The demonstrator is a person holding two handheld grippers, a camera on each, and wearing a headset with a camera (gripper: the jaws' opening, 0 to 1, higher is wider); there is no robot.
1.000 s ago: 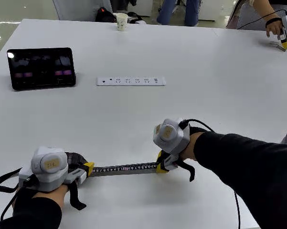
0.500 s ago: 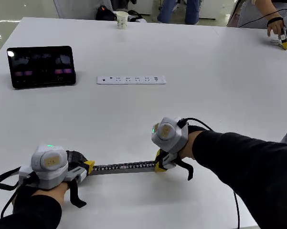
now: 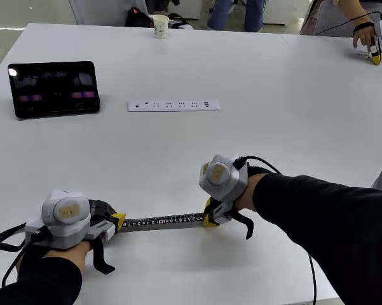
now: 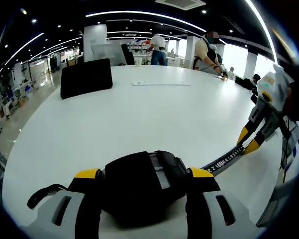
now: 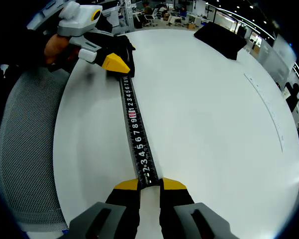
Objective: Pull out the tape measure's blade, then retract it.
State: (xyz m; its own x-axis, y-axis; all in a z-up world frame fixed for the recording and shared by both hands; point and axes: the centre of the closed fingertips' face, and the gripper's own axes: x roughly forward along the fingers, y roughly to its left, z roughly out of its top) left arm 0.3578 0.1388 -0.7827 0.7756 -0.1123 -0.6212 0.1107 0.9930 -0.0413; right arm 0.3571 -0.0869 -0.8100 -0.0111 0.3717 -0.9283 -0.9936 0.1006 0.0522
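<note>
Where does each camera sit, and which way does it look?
Head view: on the head, looking down at the table; sleeves, left tool, right tool show.
Left gripper view: on the left tool, facing the right tool across the case; own jaws below.
Right gripper view: on the right tool, facing the left tool along the blade.
Shared: all three show the blade.

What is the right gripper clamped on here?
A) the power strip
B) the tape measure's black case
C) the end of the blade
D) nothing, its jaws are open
C: the right gripper pinches the end of the blade by the lowest numbers, while the left gripper holds the case.
</note>
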